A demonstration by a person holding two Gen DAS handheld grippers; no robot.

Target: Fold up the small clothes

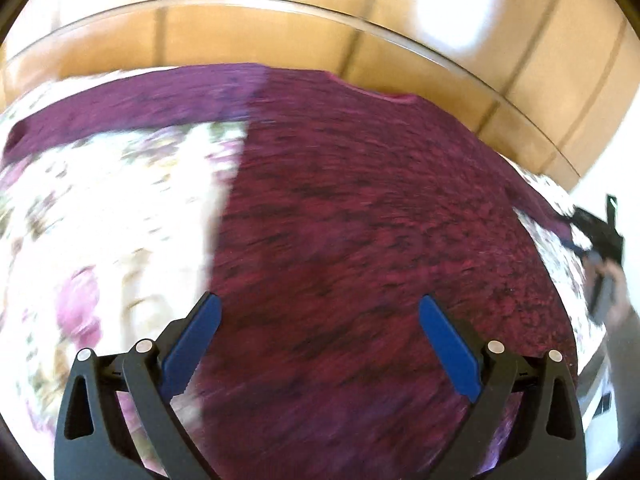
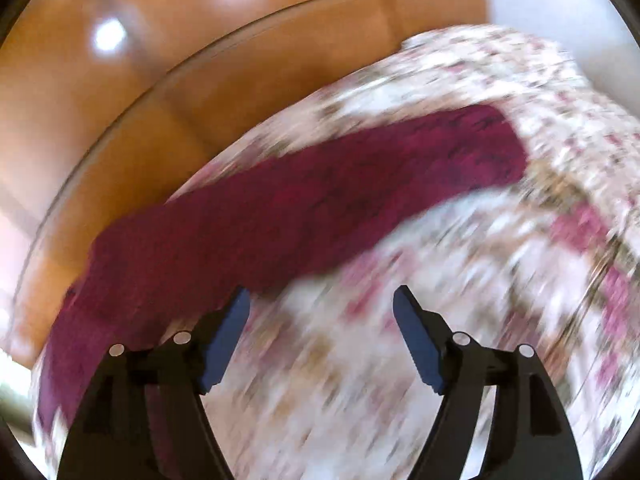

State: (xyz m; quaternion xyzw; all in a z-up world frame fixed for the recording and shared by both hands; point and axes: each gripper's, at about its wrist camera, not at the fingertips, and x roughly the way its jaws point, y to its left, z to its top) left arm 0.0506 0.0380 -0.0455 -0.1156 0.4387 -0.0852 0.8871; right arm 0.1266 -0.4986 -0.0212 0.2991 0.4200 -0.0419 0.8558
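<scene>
A dark maroon knit garment (image 1: 360, 220) lies spread flat on a floral cloth (image 1: 100, 208), with one long sleeve (image 1: 120, 112) stretched out to the left. My left gripper (image 1: 320, 304) hovers open and empty above the garment's body. In the right wrist view the garment's other sleeve (image 2: 320, 200) runs diagonally across the floral cloth (image 2: 440, 320). My right gripper (image 2: 322, 296) is open and empty above the cloth, just right of the sleeve. Both views are blurred by motion.
The floral cloth covers a glass tabletop whose curved rim (image 1: 280, 2) shows beyond the garment, also in the right wrist view (image 2: 160, 80). An orange-brown tiled floor (image 2: 80, 120) lies beneath. The other gripper and hand (image 1: 604, 256) appear at the right edge.
</scene>
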